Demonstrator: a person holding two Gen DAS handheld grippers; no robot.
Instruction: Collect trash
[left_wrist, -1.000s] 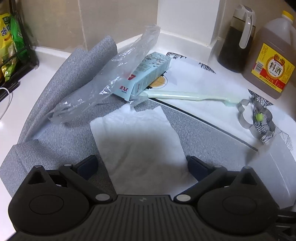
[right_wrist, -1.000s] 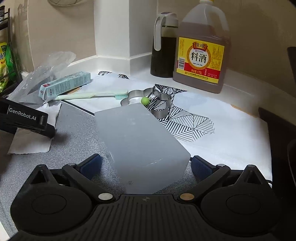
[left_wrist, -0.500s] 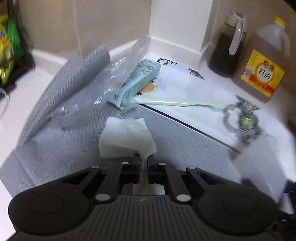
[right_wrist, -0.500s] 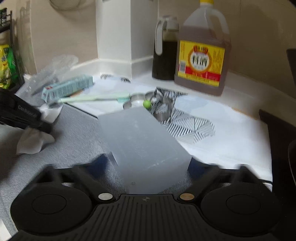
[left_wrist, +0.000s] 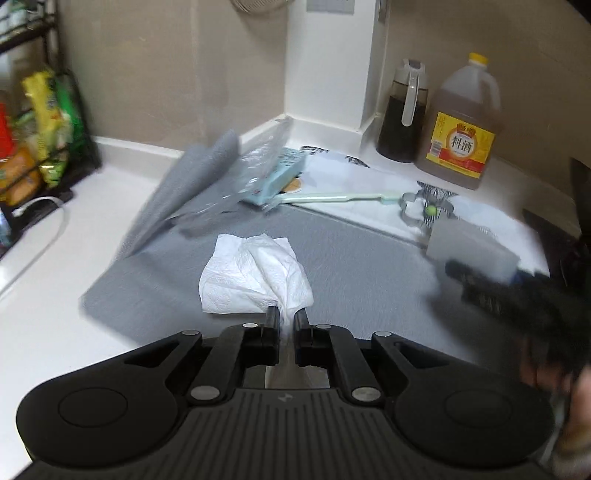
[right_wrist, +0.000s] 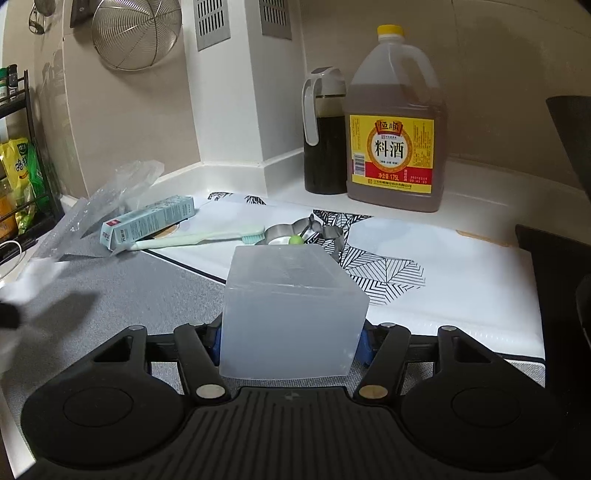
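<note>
While the left hand-held gripper (left_wrist: 285, 318) has its jaws pinched tight on a crumpled white paper towel (left_wrist: 255, 273), the towel hangs above the grey mat (left_wrist: 362, 266) on the counter (left_wrist: 55, 258). The right hand-held gripper (right_wrist: 290, 341) is closing its jaws about a translucent box (right_wrist: 291, 310); its blue pads sit against the box's two side walls, and the box rests on the mat at the edge of the patterned sheet (right_wrist: 461, 280).

Step in hand, as judged: first piece of trash secured; container being secured.

Next move calls for:
- bringing the towel over the box's open top, if it is the bin;
- releasing only once the towel is clear of the rim.

Remaining candidates lie near the back wall: a clear plastic bag (right_wrist: 103, 199), a small carton (right_wrist: 147, 223) and a toothbrush (right_wrist: 203, 238).
</note>
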